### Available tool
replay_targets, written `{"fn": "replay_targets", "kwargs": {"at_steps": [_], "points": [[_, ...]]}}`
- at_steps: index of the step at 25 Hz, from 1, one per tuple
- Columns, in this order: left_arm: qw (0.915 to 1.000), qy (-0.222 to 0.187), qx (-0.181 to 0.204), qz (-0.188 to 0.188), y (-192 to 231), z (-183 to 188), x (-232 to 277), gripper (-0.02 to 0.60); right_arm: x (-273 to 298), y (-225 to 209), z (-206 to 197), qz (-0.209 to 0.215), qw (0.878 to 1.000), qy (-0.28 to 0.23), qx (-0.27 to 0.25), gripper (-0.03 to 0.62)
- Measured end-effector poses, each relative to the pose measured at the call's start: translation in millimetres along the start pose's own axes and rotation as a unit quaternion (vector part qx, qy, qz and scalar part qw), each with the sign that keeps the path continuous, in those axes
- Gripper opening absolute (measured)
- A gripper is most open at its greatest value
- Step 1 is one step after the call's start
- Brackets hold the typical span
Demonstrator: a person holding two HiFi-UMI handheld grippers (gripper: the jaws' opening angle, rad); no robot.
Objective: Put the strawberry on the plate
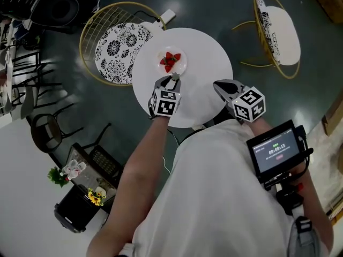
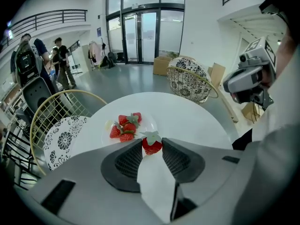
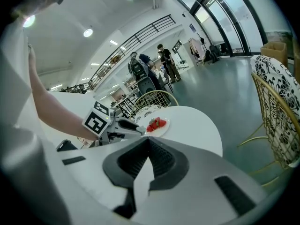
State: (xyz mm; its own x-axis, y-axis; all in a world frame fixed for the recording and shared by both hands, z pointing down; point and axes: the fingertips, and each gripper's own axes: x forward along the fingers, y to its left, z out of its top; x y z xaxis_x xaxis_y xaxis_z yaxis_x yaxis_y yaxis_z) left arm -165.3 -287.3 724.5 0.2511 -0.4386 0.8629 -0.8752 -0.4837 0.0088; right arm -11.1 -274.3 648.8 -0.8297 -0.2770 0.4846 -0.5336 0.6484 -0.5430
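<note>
White round table [image 1: 206, 63] on a dark grey floor [image 1: 225, 4], a wire chair [image 1: 115, 50] beside it. Above the table, the left gripper [image 1: 174, 78] pinches a strawberry [image 2: 152, 146] near the plate [image 1: 184, 64]; the right gripper [image 3: 149, 140] has its jaws pressed together.

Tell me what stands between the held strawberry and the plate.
Nothing visible. The left gripper holds the strawberry just short of the plate; only bare table lies between. Other strawberries already sit on the plate.

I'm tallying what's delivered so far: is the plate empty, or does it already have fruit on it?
Not empty. The plate holds a few strawberries; one more strawberry sits clamped in the left claw.
</note>
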Motion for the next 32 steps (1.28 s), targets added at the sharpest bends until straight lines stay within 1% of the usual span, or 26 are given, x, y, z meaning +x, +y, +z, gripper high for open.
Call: {"fn": "replay_targets", "kwargs": {"at_steps": [5, 14, 21, 26, 32], "points": [[0.9998, 0.014, -0.011, 0.001, 6, 5, 16, 0.14, 3, -10, -2, 0.002, 1.0, 0.008, 0.006, 0.005], [0.9996, 0.027, -0.006, 0.004, 11, 10, 35, 0.14, 9, -25, 5, 0.002, 1.0, 0.015, 0.004, 0.005], [0.9984, 0.051, 0.006, 0.023, 13, 13, 46, 0.14, 12, -28, 10, 0.013, 1.0, 0.022, 0.001, 0.005], [0.9969, 0.071, 0.023, 0.026, 16, 12, 54, 0.141, 13, -32, 10, 0.012, 1.0, 0.023, 0.005, 0.005], [0.9956, 0.077, 0.048, 0.022, 14, 10, 51, 0.141, 10, -29, 4, 0.006, 1.0, 0.025, 0.007, 0.005]]}}
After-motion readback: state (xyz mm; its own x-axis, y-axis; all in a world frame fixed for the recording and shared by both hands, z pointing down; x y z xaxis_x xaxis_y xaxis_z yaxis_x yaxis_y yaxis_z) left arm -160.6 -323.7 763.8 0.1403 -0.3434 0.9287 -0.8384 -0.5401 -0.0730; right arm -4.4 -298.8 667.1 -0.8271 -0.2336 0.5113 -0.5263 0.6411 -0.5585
